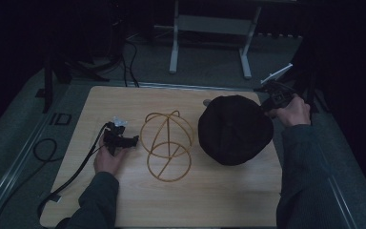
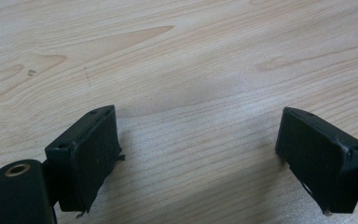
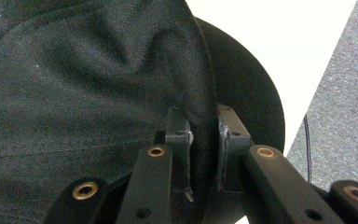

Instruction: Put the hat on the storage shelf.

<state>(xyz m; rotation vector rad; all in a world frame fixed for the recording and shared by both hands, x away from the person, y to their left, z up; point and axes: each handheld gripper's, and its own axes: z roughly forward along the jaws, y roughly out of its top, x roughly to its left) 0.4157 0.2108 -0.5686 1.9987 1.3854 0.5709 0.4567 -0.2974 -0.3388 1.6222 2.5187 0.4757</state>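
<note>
High view: wooden table point(image 1: 124, 205) holds a dark hat point(image 1: 235, 130) at 3 o'clock, wire stand point(image 1: 167, 145) centre; right gripper point(image 3: 204, 154) pinches the hat's edge; left gripper point(image 2: 198, 158), spread empty, should steady the stand while the hat lifts across

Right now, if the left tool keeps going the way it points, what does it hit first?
The table, most likely. The left tool is open with nothing between its jaws and looks angled down at bare wood. In the high view the wire frame sits just right of it, probably off that line.
</note>
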